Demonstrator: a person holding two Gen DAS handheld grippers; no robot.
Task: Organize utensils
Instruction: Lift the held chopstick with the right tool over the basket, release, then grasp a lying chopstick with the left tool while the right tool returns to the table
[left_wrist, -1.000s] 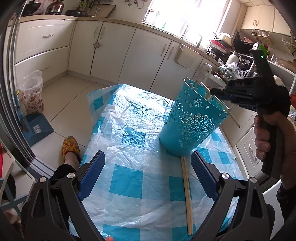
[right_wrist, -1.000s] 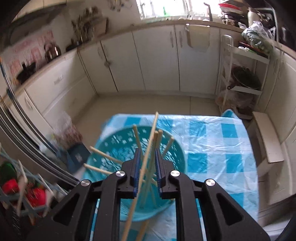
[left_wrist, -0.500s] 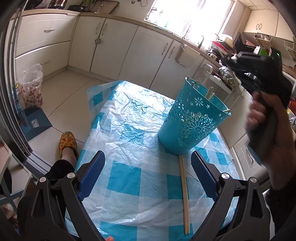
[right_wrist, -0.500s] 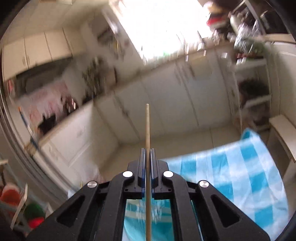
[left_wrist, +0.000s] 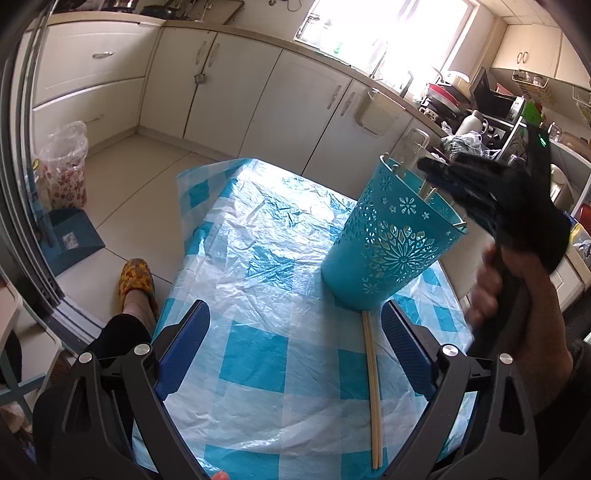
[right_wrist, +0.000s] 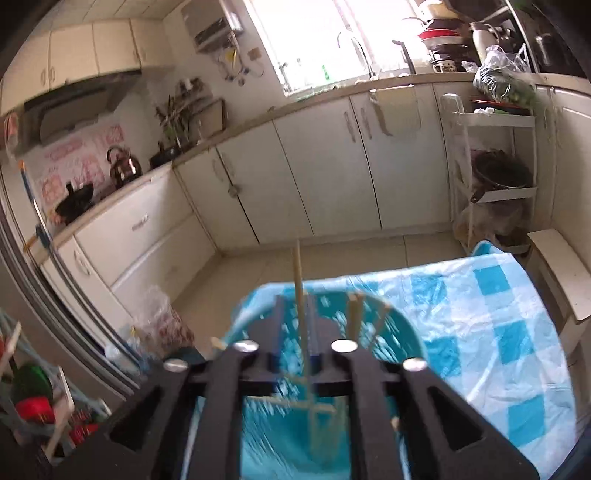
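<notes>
**Gripper lets go of a chopstick over the blue bucket**

The right gripper (right_wrist: 295, 332) hangs over the mouth of the blue cut-out bucket (left_wrist: 388, 251). Its jaws are opening. One chopstick (right_wrist: 300, 295) stands between them, pointing up, with its low end down inside the bucket. The picture is blurry, so I cannot tell for sure if the pads touch the stick at all now; there looks to be a gap on each side.

More chopsticks (right_wrist: 354, 317) already lean inside the bucket. A pair of chopsticks (left_wrist: 372, 384) lies flat on the tabletop (left_wrist: 258, 350), with one end touching the foot of the bucket. The left gripper (left_wrist: 295, 354) waits low over the checked plastic cover, open wide and holding nothing. The pair lies just inside its right finger.

What could go wrong?

- The stick could catch on the other sticks that cross inside the bucket. Then it may stay high and tip over the rim.
- The bucket looks light and is wider at the top. If the right gripper bumps the rim as it pulls away, the bucket could tip.
- The plastic cover is crinkly and looks slippery. A push could make the bucket slide.
- The pair on the tabletop is thin and flat. It could roll away when a gripper goes for it.
</notes>
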